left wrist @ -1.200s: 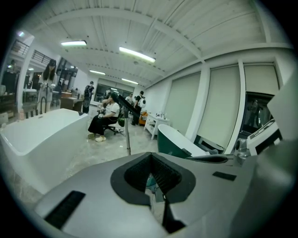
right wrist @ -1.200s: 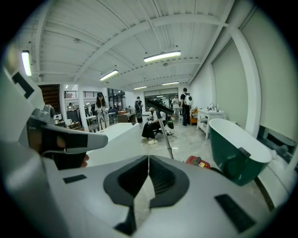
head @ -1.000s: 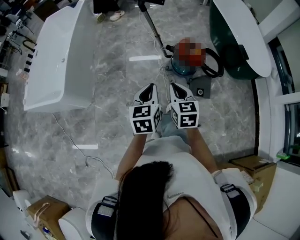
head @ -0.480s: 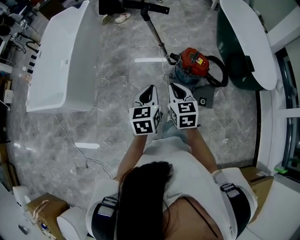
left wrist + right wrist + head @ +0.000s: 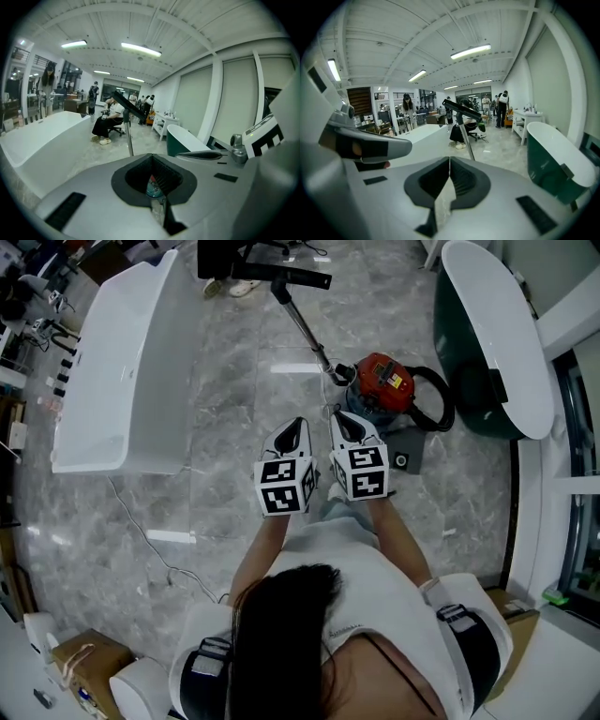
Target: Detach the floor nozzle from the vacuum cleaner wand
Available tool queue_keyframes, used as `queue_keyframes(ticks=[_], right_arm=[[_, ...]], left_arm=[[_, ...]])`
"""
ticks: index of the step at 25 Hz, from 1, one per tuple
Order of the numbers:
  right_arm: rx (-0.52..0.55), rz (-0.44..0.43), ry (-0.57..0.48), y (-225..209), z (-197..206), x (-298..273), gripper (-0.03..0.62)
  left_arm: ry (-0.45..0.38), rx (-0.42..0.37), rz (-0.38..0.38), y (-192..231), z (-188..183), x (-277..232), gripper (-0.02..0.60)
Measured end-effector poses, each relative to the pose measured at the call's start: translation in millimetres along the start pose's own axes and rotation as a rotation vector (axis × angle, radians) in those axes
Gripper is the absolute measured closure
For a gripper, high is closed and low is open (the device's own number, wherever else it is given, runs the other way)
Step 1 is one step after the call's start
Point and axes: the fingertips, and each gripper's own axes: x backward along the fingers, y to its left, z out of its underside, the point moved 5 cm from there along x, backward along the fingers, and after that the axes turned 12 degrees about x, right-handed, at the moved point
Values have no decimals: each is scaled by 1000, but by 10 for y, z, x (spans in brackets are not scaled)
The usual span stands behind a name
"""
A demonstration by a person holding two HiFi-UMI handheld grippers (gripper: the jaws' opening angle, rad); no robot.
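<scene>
The vacuum cleaner's red canister [image 5: 384, 381] stands on the marble floor. Its metal wand [image 5: 305, 326] slants away to the black floor nozzle [image 5: 281, 276], which is raised at the far end. My left gripper [image 5: 298, 424] and right gripper [image 5: 341, 418] are side by side just short of the canister, both shut and holding nothing. In the left gripper view the nozzle [image 5: 126, 104] and wand [image 5: 129, 143] rise beyond the shut left gripper [image 5: 152, 161]. The right gripper view shows the nozzle [image 5: 461, 108] on the wand [image 5: 467, 140] past the right gripper [image 5: 449, 164].
A white bathtub [image 5: 122, 362] lies to the left and a dark green one [image 5: 487, 324] to the right. The black hose [image 5: 439, 395] loops beside the canister, near a small black box [image 5: 405, 461]. A cable [image 5: 141, 521] trails over the floor. A seated person [image 5: 104, 124] is behind the nozzle.
Both grippers have moved forward, side by side, and now sit closer to the red canister. Their jaws stayed shut.
</scene>
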Motion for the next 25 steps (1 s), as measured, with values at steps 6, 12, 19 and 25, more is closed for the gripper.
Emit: queue_keyframes(ticks=[6,12,19,25], right_arm=[[25,-30,-26,-234,-94,-124,578],[29,-48,-29,-433,-84,-214,578],[26,-84,-27,-633,-26,-267,577],[28,-101,-28,-733,-10,-339,579]], left_arm=[[-17,8,-24,-96,-89,-229,581],[-23,9,-42,-191,-106,-424,581],[-31,23,-75,-310,-115,-593,581],[-35,27,-94,-340,-104,-684,581]])
